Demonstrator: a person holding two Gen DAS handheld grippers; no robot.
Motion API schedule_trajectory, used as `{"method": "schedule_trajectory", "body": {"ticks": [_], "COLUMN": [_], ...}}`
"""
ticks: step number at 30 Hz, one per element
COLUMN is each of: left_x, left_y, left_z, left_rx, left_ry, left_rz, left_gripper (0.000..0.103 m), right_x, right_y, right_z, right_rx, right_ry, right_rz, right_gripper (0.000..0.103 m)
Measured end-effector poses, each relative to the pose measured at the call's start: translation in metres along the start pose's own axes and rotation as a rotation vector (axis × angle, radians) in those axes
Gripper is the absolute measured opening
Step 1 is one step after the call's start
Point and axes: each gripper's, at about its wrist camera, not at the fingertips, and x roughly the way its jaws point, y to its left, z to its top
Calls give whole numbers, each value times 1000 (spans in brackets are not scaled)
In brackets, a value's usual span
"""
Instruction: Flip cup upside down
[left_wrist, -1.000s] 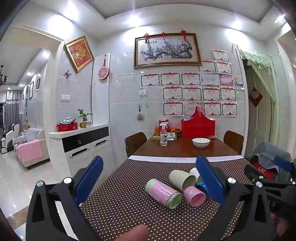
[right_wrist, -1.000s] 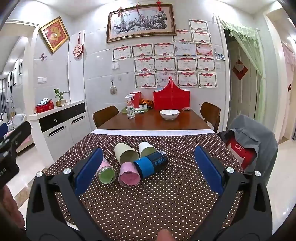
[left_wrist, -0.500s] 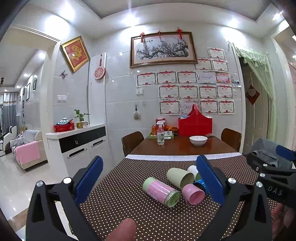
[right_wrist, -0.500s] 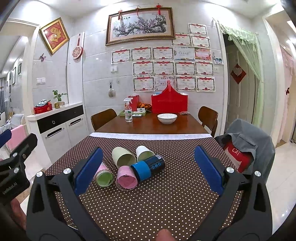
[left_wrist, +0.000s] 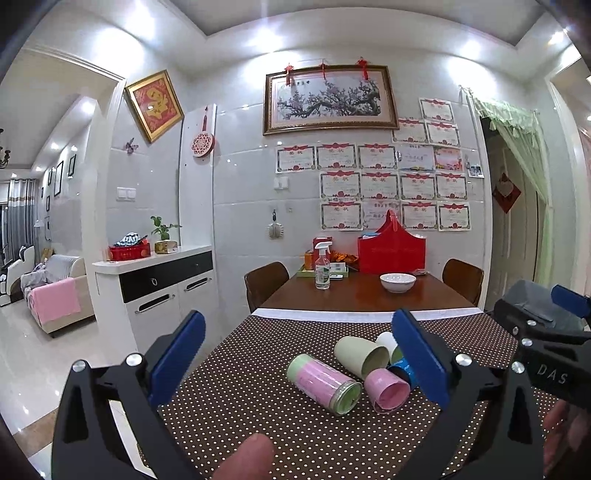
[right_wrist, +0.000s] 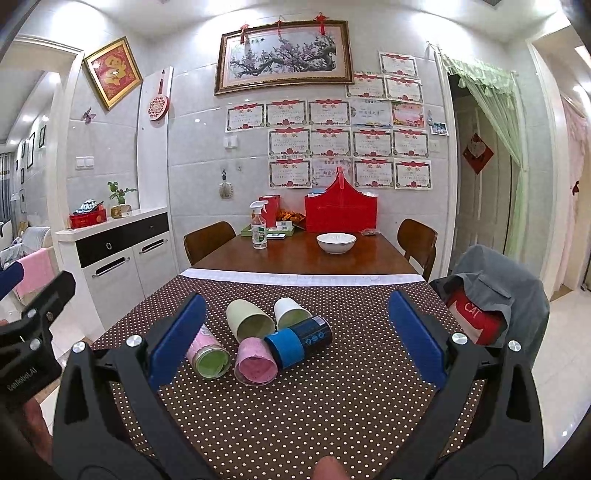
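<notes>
Several cups lie on their sides in a cluster on the dotted brown tablecloth (right_wrist: 332, 398). They are a pink-and-green cup (left_wrist: 325, 384) (right_wrist: 207, 354), a pale green cup (left_wrist: 364, 356) (right_wrist: 249, 321), a white cup (left_wrist: 386, 341) (right_wrist: 291, 314), a pink cup (left_wrist: 388, 389) (right_wrist: 255, 363) and a dark cup with a blue band (right_wrist: 299, 341), mostly hidden in the left wrist view. My left gripper (left_wrist: 299, 354) is open and empty, short of the cups. My right gripper (right_wrist: 295, 338) is open and empty, also short of them.
The far bare wooden table (right_wrist: 303, 258) holds a white bowl (right_wrist: 336, 242), a spray bottle (right_wrist: 258, 230) and a red box (right_wrist: 341, 212). Chairs stand at both sides; one at right carries a grey garment (right_wrist: 495, 291). A white cabinet (right_wrist: 110, 254) stands left.
Both grippers have drawn slightly nearer the cups and tilted down a little. The cups have not moved. Both grippers stay open.
</notes>
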Motion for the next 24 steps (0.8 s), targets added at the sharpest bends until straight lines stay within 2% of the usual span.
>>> {"method": "schedule_trajectory", "body": {"ticks": [24], "left_x": [-1], "left_y": [7], "left_z": [0], "left_rx": [-16], "left_ry": [-6], "left_rz": [4], "left_gripper": [99], "right_x": [-1], "right_y": [7], "right_z": [5], "right_rx": [-14], "right_ry": [-14], "right_rz": [10], "right_gripper": [97]}}
